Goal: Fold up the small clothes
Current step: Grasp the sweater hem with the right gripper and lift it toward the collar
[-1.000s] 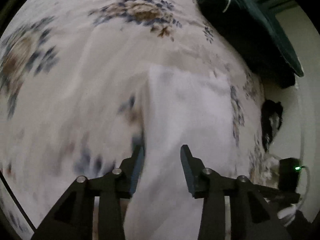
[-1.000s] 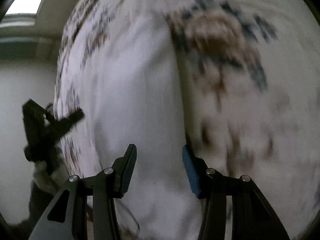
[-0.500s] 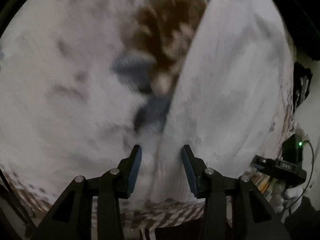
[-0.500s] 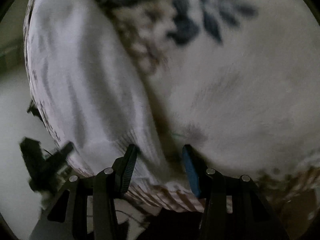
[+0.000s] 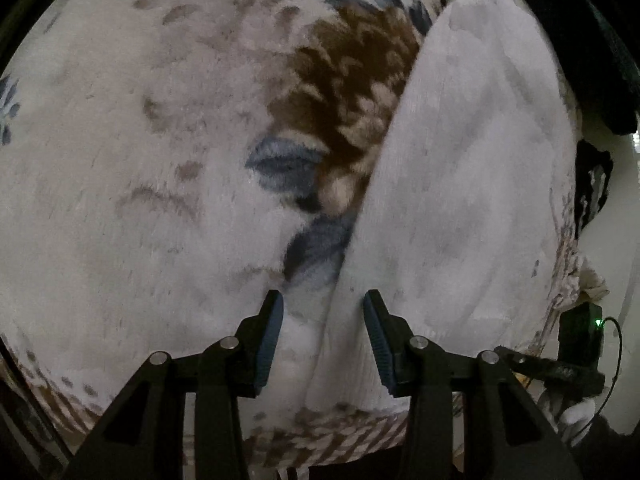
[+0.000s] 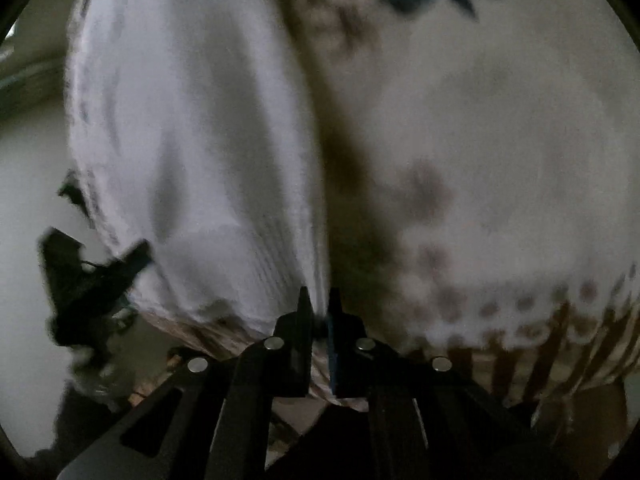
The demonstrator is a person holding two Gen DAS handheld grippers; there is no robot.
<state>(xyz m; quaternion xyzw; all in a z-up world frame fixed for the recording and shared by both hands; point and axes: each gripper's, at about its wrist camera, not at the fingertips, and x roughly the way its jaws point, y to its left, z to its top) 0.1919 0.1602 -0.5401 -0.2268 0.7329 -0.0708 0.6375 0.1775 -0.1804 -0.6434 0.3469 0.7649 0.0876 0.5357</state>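
Both hand-held grippers have dropped toward the near edge of the bed since the earlier frames, where they hung farther up over the blanket and all was blurred; the striped hem of the blanket now shows at the bottom of both views. A white garment (image 5: 460,184) lies flat on the floral blanket (image 5: 140,160) that covers the bed, its near end reaching almost to the blanket's striped near edge. In the left wrist view the left hand-held gripper (image 5: 323,332) points steeply down at the garment's near left corner; its jaws stand partly apart, the garment's left edge runs up between them, and the blue pads do not visibly press on the cloth, so it reads as released. A brown and blue flower of the blanket print sits just beside the garment's left edge. At the right edge of that view the other gripper's black body with a green light shows, and below it a bit of a white-gloved hand (image 5: 576,416). In the right wrist view, which is blurred, the right hand-held gripper (image 6: 318,312) is closing: its jaws are nearly together at the garment's (image 6: 192,140) near right corner, with the cloth's edge running into the narrow gap, pinched there as far as the blur allows. The left gripper appears as a dark shape at the left of that view, beside the garment's far side.
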